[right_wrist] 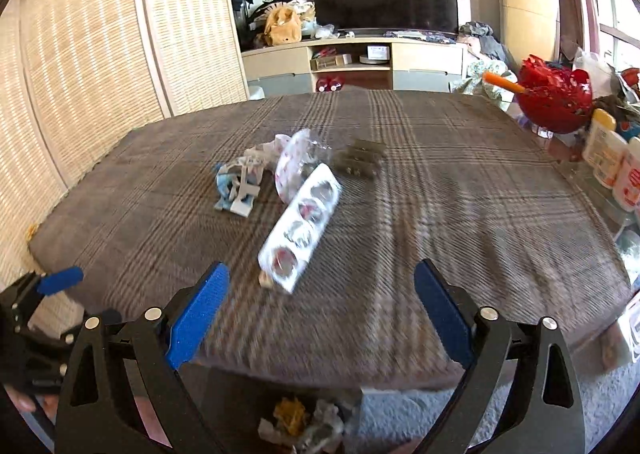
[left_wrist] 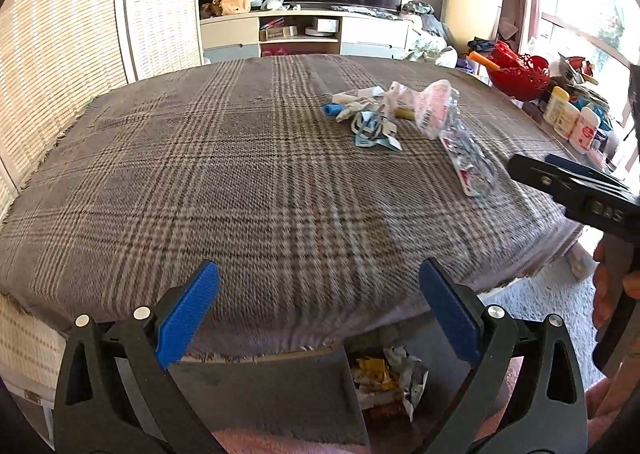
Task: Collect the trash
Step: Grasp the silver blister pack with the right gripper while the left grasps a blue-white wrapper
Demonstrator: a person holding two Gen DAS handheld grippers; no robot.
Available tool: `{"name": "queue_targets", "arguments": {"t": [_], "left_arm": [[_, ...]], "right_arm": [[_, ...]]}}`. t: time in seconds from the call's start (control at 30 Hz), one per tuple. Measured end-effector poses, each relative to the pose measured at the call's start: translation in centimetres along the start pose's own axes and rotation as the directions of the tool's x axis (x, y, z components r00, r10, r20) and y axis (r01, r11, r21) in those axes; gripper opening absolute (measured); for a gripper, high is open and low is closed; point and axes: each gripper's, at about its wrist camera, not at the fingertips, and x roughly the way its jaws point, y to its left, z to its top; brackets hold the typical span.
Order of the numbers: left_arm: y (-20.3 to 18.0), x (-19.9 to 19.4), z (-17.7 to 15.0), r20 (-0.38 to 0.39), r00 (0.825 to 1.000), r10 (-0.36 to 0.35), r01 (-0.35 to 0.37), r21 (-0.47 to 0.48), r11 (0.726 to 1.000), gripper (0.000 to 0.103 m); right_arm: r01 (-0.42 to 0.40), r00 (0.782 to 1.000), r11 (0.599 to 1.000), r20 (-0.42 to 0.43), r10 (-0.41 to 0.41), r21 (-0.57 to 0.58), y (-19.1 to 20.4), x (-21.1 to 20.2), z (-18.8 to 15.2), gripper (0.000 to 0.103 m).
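You are between pickups: both claws hang over the near edge of the brown plaid-covered table (left_wrist: 224, 190), and neither carries anything. Your left gripper (left_wrist: 318, 308) has its blue pads spread wide apart, with only cloth between them. Your right gripper (right_wrist: 320, 312) is just as wide apart and empty, and it points at the trash.

The trash lies in a loose cluster toward the middle of the table, nearer the right edge than the left. Closest to you is the white plastic blister tray with round clear pockets (right_wrist: 301, 228), lying lengthwise with one end aimed at the near edge. Behind it, touching or nearly so, sits the crumpled pink-and-white wrapper (right_wrist: 291, 166), and to its left the tangle of light blue and white paper scraps (right_wrist: 238, 190). A small dark ridged piece (right_wrist: 360, 163) rests just beyond the tray, toward the far edge.

Below the near edge, the bin holding yellow and white crumpled waste (left_wrist: 386, 378) shows between your left fingers.

The next move, as I judge it, is a reach with the right claw to the tray's near end. Come in low and square to its narrow width, since a flat, stiff tray can slide on cloth if pinched at a slant.
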Motion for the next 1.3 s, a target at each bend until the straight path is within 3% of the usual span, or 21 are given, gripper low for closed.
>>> {"name": "queue_targets", "arguments": {"t": [0.1, 0.33, 0.4, 0.57, 0.8, 1.03, 1.23, 1.3], "left_arm": [[0.3, 0.9, 0.6, -0.007, 1.0, -0.002, 0.002, 0.013, 1.0, 0.095], [0.4, 3.1, 2.6, -0.015, 1.0, -0.015, 0.016, 0.023, 1.0, 0.095], [0.1, 3.9, 3.4, -0.015, 1.0, -0.024, 0.025, 0.025, 0.999, 0.095], [-1.0, 5.9, 5.0, -0.022, 0.998, -0.055, 0.056, 0.038, 0.998, 0.092], [-2.7, 9.4, 7.5, -0.044, 0.995, -0.086, 0.088, 0.054, 0.995, 0.07], [-4.6, 11.7, 9.5, -0.066, 0.993, -0.099, 0.104, 0.075, 0.992, 0.061], [-5.0, 12.1, 10.2, -0.064, 0.995, -0.079, 0.084, 0.088, 0.993, 0.024], [-5.1, 11.9, 10.0, -0.064, 0.994, -0.091, 0.097, 0.095, 0.991, 0.017]], "right_arm": [[-0.014, 0.999, 1.0, -0.039, 0.014, 0.009, 0.5, 2.3, 0.6, 0.069], [0.048, 0.996, 0.999, -0.068, -0.049, -0.011, 0.6, 5.5, 0.6, 0.046], [0.063, 0.996, 0.998, -0.065, -0.064, -0.023, 0.4, 5.4, 0.8, 0.032], [0.103, 0.993, 0.994, -0.055, -0.104, -0.02, -2.2, 5.0, 1.0, 0.029], [0.105, 0.993, 0.994, -0.049, -0.105, -0.002, -5.0, 4.8, 1.2, 0.029], [0.078, 0.996, 0.997, -0.035, -0.078, 0.007, -5.8, 5.0, 1.1, 0.029], [0.063, 0.998, 0.998, -0.028, -0.062, 0.01, -6.0, 4.9, 1.1, 0.029], [0.06, 0.998, 0.998, -0.027, -0.06, 0.012, -6.1, 4.6, 0.9, 0.029]]}}
